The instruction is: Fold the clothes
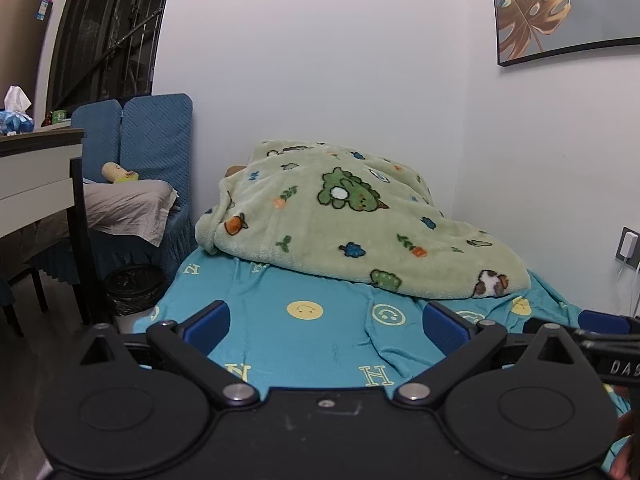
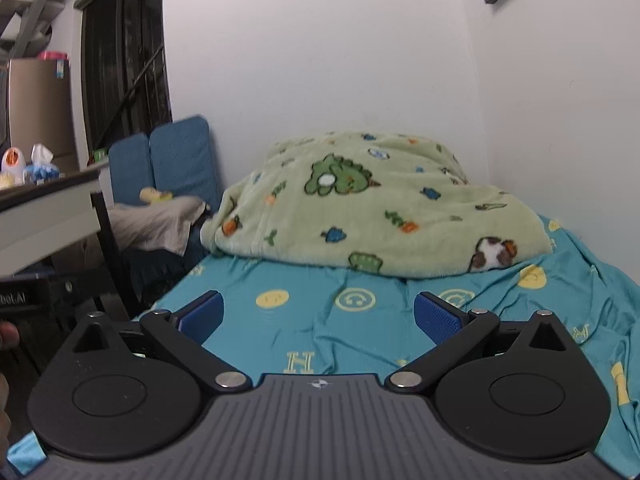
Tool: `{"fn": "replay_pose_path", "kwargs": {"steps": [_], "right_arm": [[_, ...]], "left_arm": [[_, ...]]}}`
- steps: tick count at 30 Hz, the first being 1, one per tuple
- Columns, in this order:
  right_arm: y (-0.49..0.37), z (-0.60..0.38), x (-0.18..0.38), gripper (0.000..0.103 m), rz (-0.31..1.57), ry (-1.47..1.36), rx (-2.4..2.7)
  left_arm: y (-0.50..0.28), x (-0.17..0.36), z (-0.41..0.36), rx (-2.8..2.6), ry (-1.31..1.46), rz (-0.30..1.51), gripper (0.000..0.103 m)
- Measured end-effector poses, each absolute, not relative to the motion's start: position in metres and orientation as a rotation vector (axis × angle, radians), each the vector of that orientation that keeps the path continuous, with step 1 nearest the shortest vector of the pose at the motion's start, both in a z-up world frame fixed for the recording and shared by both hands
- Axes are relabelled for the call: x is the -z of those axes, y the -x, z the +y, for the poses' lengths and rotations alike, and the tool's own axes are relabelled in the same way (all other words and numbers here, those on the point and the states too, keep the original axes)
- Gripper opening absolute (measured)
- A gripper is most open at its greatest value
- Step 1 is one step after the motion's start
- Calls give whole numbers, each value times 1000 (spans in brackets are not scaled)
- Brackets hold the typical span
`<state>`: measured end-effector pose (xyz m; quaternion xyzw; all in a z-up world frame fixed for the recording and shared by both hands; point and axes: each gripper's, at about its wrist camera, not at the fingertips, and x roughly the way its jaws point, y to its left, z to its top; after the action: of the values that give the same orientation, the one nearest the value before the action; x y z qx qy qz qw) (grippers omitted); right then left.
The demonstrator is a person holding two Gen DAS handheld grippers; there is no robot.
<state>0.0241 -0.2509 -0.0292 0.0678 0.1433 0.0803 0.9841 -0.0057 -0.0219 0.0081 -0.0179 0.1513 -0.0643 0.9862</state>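
The near edge of the teal cloth (image 1: 320, 344) is cut off behind both tool bodies, so how far it reaches toward the camera cannot be told. Whether this cloth, printed with smiley faces and letters, is a garment or bedding is hard to make out; it lies spread flat with a few creases.

Left tongs (image 1: 326, 326): jaws wide apart, nothing between the blue pads (image 1: 208, 326), with the teal cloth showing in the gap and beyond. Right tongs (image 2: 318, 316): jaws likewise wide apart, nothing gripped, the same cloth (image 2: 320, 332) seen between them. Whether either tool touches the fabric cannot be told. The right tool's tip shows at the right edge of the left view (partly cropped).

Beyond the cloth, a green fleece blanket (image 1: 352, 216) with dinosaur print is heaped against the white wall (image 1: 320, 60), overlapping the far edge of the teal cloth. To the left stand a blue padded chair (image 1: 156, 132) with a beige cloth (image 1: 124, 208) draped on it, a white table (image 1: 36, 176) carrying a tissue pack (image 1: 16, 112), and a bin (image 1: 132, 288) on the floor. A framed leaf picture (image 1: 560, 8) hangs at upper right.
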Motion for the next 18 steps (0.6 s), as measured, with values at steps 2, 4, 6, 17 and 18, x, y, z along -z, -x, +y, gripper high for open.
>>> {"fn": "replay_pose_path", "kwargs": {"steps": [2, 4, 6, 17, 18], "right_arm": [[-24, -248, 31, 103, 297, -113, -156], [-24, -247, 30, 103, 296, -103, -153], [-25, -248, 28, 103, 292, -107, -150], [-25, -251, 27, 103, 287, -112, -107], [-25, -250, 28, 103, 288, -106, -100]], "left_arm": [[6, -9, -22, 125, 35, 294, 103], [6, -8, -21, 117, 37, 292, 103], [5, -7, -21, 117, 33, 294, 103], [2, 3, -30, 128, -9, 324, 103], [2, 4, -31, 129, -11, 327, 103]]}}
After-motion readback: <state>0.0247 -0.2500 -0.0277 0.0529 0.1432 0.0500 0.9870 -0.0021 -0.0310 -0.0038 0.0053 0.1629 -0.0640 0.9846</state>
